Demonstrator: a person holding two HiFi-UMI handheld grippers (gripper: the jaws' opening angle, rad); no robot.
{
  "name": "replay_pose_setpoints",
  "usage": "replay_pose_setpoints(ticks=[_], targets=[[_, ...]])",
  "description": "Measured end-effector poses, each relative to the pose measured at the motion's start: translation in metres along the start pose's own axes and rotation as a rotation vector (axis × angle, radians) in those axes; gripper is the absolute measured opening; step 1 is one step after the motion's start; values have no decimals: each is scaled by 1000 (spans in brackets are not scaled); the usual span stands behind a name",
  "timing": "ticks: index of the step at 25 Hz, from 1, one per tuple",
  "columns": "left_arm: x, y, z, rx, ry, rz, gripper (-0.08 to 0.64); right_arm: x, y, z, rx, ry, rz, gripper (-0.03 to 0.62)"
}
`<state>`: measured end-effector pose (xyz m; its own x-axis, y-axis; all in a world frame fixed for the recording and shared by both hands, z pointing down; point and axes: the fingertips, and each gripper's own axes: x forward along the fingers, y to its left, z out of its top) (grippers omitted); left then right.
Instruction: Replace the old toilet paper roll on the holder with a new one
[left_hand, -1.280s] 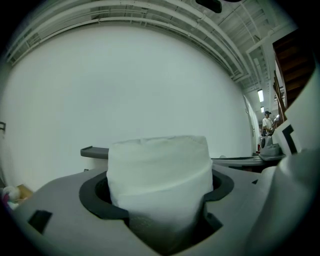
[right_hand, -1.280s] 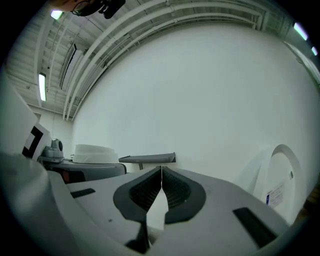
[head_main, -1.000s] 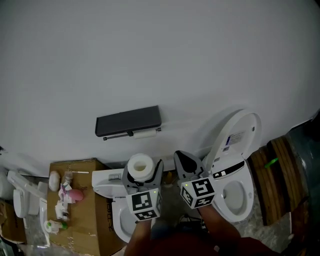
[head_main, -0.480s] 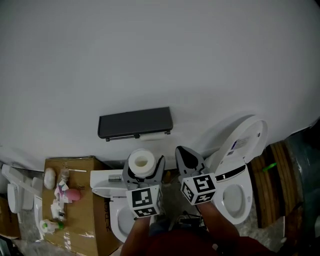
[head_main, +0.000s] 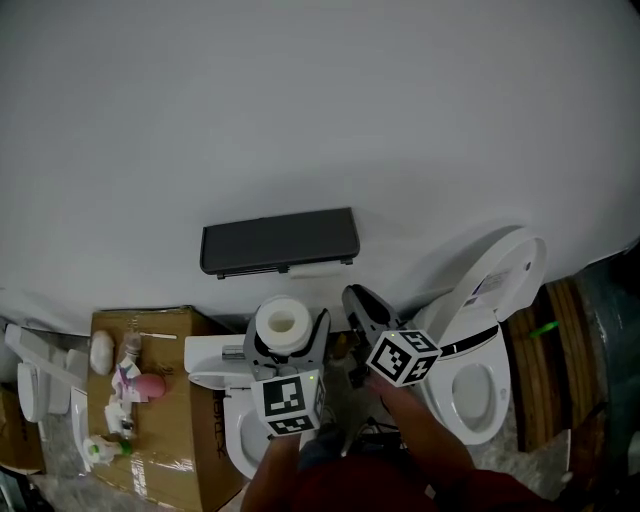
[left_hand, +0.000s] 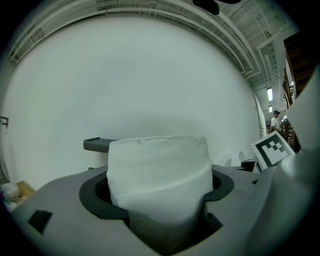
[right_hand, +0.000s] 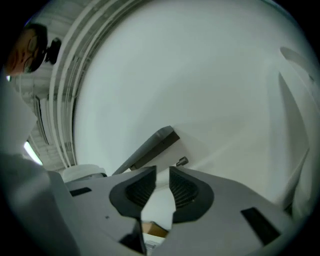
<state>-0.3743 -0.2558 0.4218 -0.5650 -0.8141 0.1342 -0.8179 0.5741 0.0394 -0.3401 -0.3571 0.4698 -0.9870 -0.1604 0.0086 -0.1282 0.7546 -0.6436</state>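
Observation:
A black wall holder (head_main: 280, 240) with a flat top carries the thin old roll (head_main: 315, 268) on the bar beneath it. My left gripper (head_main: 285, 338) is shut on a full white toilet paper roll (head_main: 282, 322), held upright below the holder. In the left gripper view the roll (left_hand: 159, 175) fills the jaws, with the holder (left_hand: 97, 145) behind it. My right gripper (head_main: 358, 302) is just right of the new roll, rolled to one side. Its jaws are opening by a narrow gap with nothing between them (right_hand: 161, 175). It points at the holder (right_hand: 150, 147).
A cardboard box (head_main: 170, 440) with small bottles and packets stands at the lower left. A white toilet (head_main: 480, 400) with its lid up is at the right, and another white toilet (head_main: 215, 360) lies under my left gripper. Wooden slats (head_main: 560, 330) stand at the far right.
My right gripper has rolled to one side and shifted left toward the holder, and its jaws have parted a little. The left gripper still holds the new roll.

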Motion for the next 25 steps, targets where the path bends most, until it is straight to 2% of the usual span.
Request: replay_pose_setpoints(ticks=[1,2,7,9,15,21,22,24,25], targets=[[0,2,0,-1,2,1,446,4,-1,-3,72,-10,21,128],[-1,4,-1,-3,4,4,445,8,-3,-5,143,-23,41,173],[-3,15,-3,-3,5,13,445,27,-17,-9,478,-116,107,203],[-5,20,-5,-2,11,16,446,36,-19,-11,555,-145,137,225],[-6,32,-9,-7,18,27,445,61,-27,-14,654,-227,134,258],[-9,44,-14,-12,21,42,445,84,-31,-26,708,-240,99,256],[-10,46,-15,-13,20,43,446,85,-31,-27,706,-242,94,253],[-10,48,-16,-14,18,46,445,87,-31,-26,707,-254,88,189],[-9,49,-17,-17,22,47,445,87,-31,-25,712,-261,87,186]])
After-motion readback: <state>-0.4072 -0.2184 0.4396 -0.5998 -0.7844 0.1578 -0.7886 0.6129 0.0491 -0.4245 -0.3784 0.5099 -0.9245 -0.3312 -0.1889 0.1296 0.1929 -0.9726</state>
